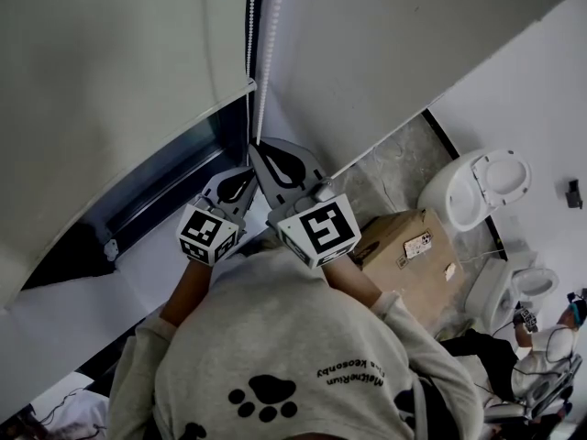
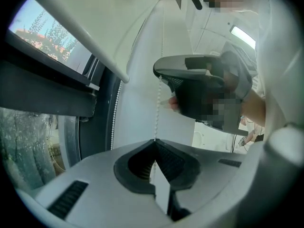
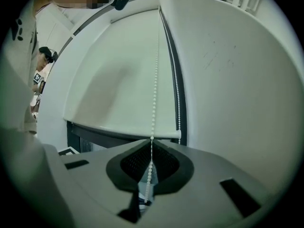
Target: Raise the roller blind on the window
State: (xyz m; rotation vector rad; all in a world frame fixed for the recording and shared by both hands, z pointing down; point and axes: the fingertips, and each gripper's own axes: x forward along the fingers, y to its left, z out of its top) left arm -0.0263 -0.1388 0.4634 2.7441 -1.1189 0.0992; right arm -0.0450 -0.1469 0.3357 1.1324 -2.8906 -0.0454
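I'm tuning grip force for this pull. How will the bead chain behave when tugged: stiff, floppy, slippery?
Probably floppy and light: the bead chain is a thin string of small beads, straight only where it hangs taut above the right gripper. Its round beads might slip, yet should catch between shut jaws; the left gripper is shut on it too.

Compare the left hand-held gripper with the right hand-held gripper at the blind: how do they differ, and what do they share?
The right hand-held gripper grips the bead chain higher up; the left hand-held gripper grips it just below. In the head view the left one sits on the side of the dark window frame, the right one towards the white wall. Both are shut on the same strand.
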